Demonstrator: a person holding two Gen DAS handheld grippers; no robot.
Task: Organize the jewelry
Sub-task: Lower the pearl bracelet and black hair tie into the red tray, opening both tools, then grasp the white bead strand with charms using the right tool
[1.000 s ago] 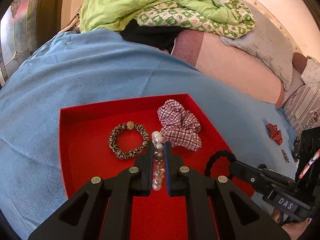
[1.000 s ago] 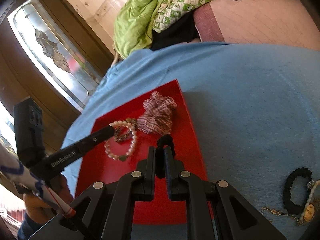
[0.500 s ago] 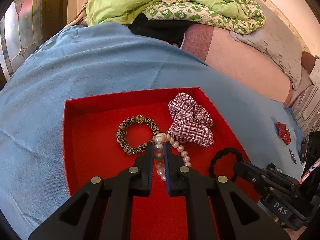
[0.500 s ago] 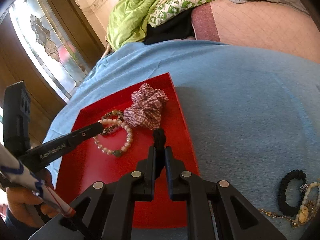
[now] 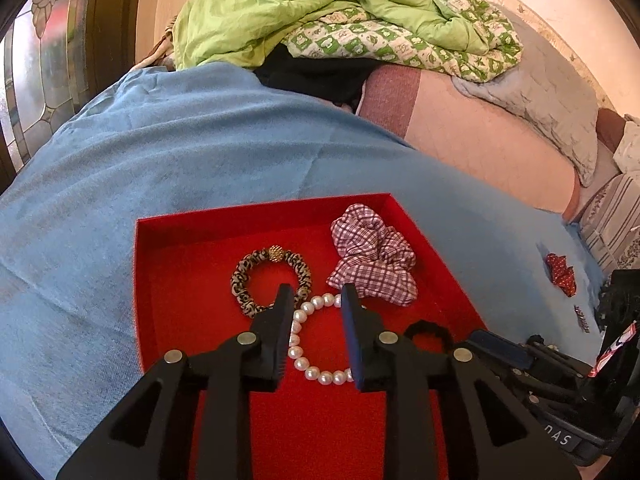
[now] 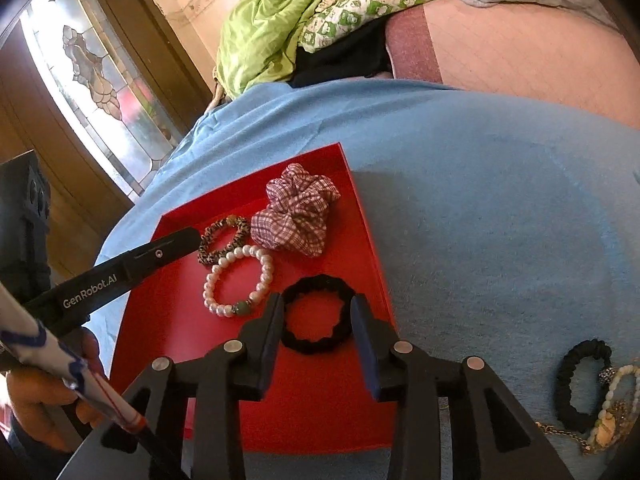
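Observation:
A red tray (image 5: pixel 192 292) (image 6: pixel 360 248) lies on a blue cloth. In it are a leopard-print hair tie (image 5: pixel 244 276) (image 6: pixel 210 240), a plaid scrunchie (image 5: pixel 372 256) (image 6: pixel 298 216), a pearl bracelet (image 5: pixel 316 372) (image 6: pixel 236 276) and a black braided hair tie (image 6: pixel 316 340) (image 5: pixel 428 328). My left gripper (image 5: pixel 314 294) is open, jaws on either side of the pearl bracelet lying on the tray. My right gripper (image 6: pixel 318 304) is open, jaws on either side of the black hair tie lying on the tray.
On the blue cloth (image 6: pixel 500 208) to the right lie another black hair tie (image 6: pixel 576 384), a pale beaded bracelet (image 6: pixel 612 408), a gold chain (image 6: pixel 560 432) and a red bow (image 5: pixel 562 272). A green quilt (image 5: pixel 320 12) is piled at the back. A stained-glass door (image 6: pixel 92 76) stands left.
Both grippers have opened. The left one let go of the pearl bracelet and the right one let go of the black hair tie; both now lie in the tray.

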